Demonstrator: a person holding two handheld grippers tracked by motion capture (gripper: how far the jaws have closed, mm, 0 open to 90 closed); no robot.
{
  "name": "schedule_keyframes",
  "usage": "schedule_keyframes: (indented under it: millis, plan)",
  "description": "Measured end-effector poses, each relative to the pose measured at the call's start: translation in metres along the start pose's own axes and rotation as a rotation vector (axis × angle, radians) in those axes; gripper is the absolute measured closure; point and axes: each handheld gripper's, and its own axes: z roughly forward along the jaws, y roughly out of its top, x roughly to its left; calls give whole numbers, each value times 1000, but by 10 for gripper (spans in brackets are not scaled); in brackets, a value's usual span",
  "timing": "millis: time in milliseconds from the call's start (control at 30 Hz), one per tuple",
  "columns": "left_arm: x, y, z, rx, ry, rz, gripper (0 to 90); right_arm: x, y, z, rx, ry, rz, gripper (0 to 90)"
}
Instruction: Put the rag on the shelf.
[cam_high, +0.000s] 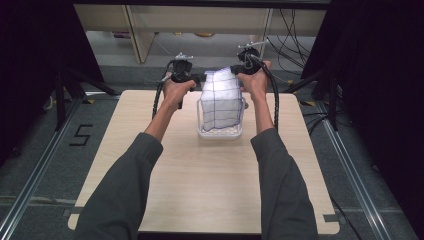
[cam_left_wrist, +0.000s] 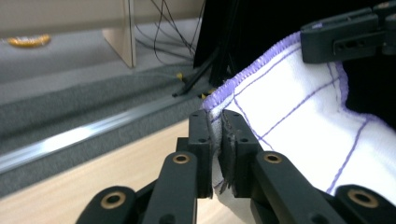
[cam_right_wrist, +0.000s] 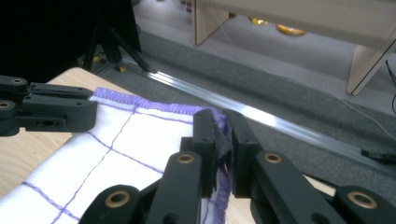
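Cloth (cam_high: 222, 97) hangs pinched between left claw (cam_left_wrist: 217, 122) and right claw (cam_right_wrist: 219, 122).

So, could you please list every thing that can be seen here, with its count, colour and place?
cloth: one, white with purple grid lines and hem, held up by its two top corners, lower part hanging in the basket
basket: one, clear plastic, far middle of the table
table: one, light wood, centre
left gripper: one, black, shut on the cloth's corner
right gripper: one, black, shut on the other corner
sleeves: two, grey, from the bottom edge
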Motion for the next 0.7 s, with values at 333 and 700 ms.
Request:
schedule_keyframes:
  millis: [333,700]
  plan:
    - [2,-7,-11,9,-18,-46,576,-13,-14,1,-4,-22,60,585]
    - [9,-18,-62,1,-30,-49,483,-17,-26,-39,-38,45,8,542]
